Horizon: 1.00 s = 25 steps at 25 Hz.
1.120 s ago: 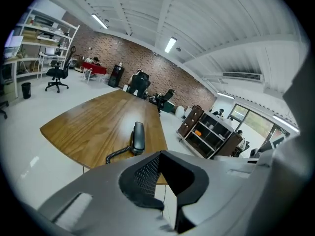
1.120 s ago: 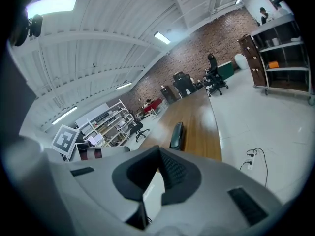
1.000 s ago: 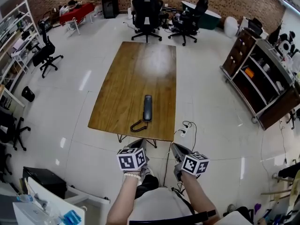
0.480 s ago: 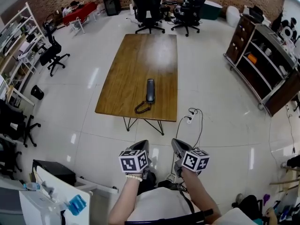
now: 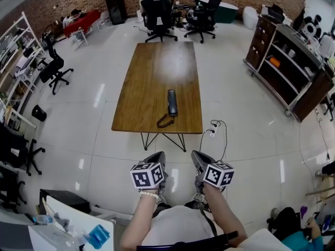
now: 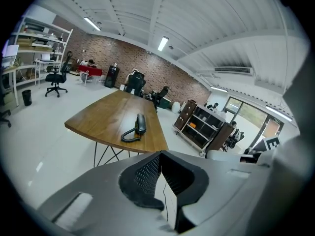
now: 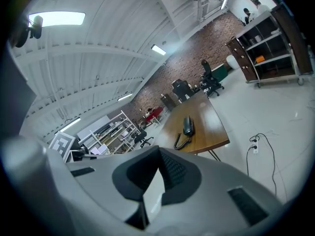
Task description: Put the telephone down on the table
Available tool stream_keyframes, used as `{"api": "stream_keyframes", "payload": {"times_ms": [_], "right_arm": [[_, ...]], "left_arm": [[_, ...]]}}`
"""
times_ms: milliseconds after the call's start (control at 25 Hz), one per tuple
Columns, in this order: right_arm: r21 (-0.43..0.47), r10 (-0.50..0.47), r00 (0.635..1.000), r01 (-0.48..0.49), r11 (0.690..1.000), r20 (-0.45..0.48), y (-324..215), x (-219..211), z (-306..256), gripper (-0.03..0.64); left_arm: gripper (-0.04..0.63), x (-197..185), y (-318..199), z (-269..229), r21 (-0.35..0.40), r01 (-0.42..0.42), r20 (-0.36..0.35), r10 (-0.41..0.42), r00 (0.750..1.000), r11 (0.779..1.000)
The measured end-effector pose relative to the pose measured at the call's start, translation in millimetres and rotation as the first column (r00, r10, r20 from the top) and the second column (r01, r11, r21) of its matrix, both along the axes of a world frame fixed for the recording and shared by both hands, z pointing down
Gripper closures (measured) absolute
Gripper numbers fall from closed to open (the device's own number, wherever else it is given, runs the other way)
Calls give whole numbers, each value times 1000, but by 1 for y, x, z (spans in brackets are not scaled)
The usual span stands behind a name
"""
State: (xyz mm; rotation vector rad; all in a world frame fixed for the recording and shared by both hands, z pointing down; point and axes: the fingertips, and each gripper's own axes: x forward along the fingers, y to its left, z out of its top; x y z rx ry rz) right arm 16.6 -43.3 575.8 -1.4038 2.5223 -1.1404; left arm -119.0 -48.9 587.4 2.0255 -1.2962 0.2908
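Note:
The dark telephone handset (image 5: 171, 102) lies flat on the long wooden table (image 5: 152, 82), near its front edge, with its coiled cord (image 5: 164, 122) curled just in front of it. The handset also shows in the left gripper view (image 6: 141, 123) and in the right gripper view (image 7: 187, 125). My left gripper (image 5: 156, 159) and right gripper (image 5: 198, 160) hang side by side close to my body, over the floor and well short of the table. Both are shut, and nothing sits between the pads of either (image 6: 160, 181) (image 7: 152, 181).
A power strip with a cable (image 5: 212, 131) lies on the white floor by the table's front right corner. Office chairs (image 5: 157, 12) stand beyond the far end, a dark shelf unit (image 5: 285, 69) at the right, white racks (image 5: 18, 61) at the left.
The table and the handset have drawn farther from me across the frames, with more floor now between it and both grippers. The handset stays put on the table. Both grippers remain shut.

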Motion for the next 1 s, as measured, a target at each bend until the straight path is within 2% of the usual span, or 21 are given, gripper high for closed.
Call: {"api": "stream_keyframes", "payload": {"times_ms": [200, 400, 1000], "right_arm": [[0, -7, 1000, 7, 1000, -23, 9, -23, 4, 604], [14, 10, 999, -9, 1000, -39, 9, -26, -3, 604], [26, 12, 996, -10, 1000, -83, 10, -32, -10, 604]], "left_arm": [[595, -11, 4, 2, 4, -36, -14, 36, 999, 999], [595, -12, 2, -2, 15, -61, -27, 62, 998, 998], [595, -16, -2, -6, 27, -61, -61, 63, 996, 998]]}}
